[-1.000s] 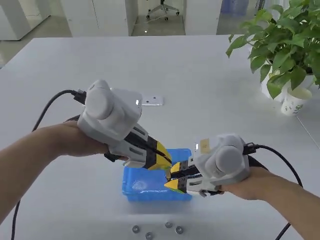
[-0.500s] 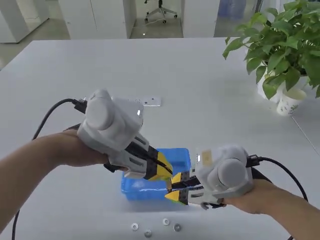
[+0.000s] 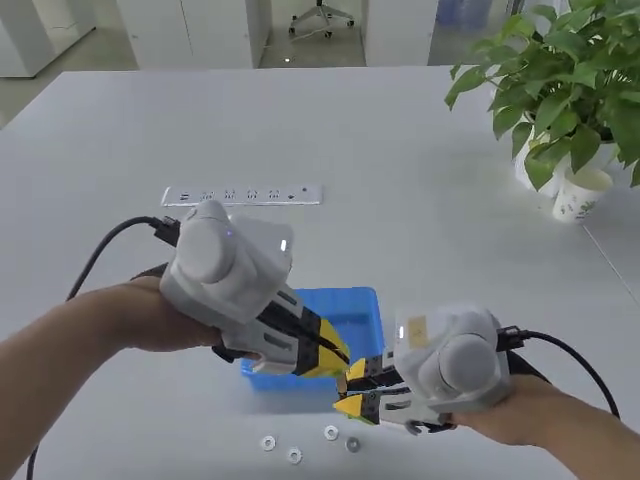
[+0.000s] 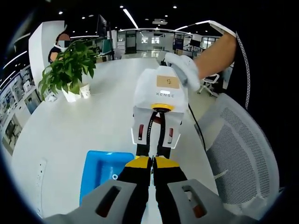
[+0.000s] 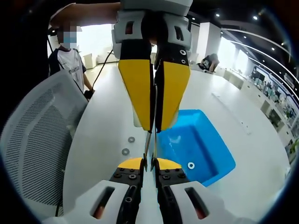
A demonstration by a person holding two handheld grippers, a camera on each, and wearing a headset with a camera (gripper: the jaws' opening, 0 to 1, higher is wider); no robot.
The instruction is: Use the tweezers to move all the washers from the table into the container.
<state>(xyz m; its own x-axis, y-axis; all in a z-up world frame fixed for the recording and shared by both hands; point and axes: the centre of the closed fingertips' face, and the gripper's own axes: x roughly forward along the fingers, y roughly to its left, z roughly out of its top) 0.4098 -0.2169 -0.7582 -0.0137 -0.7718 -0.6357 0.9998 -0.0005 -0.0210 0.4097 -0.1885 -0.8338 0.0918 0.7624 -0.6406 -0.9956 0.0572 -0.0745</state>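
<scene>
White table (image 3: 400, 180) fills the head view, with cabinets and an office chair (image 3: 322, 15) on the floor beyond its far edge. A power strip (image 3: 243, 195) lies flat at 12 o'clock from the blue container (image 3: 352, 303), well apart from it. A potted plant (image 3: 560, 90) stands at 2 o'clock near the table's right edge. A mesh chair back (image 5: 37, 140) shows in the right gripper view at 9 o'clock.

I see both grippers meeting tip to tip over the container's near rim and hiding it. The left gripper (image 3: 335, 358) comes in from 10 o'clock, its yellow jaws clamped on the tweezers (image 5: 148, 145). The right gripper (image 3: 347, 390) comes in from 4 o'clock; its jaws are closed to a narrow slit with the tweezers' lower end in it.

The tweezers are thin bare metal, with their two legs pressed nearly together.

Four washers (image 3: 331, 432) lie loose on the table at 6 o'clock from the container, near each other and just beside the right gripper. They are small, flat silver rings. One washer (image 5: 190, 165) rests on the container floor.
</scene>
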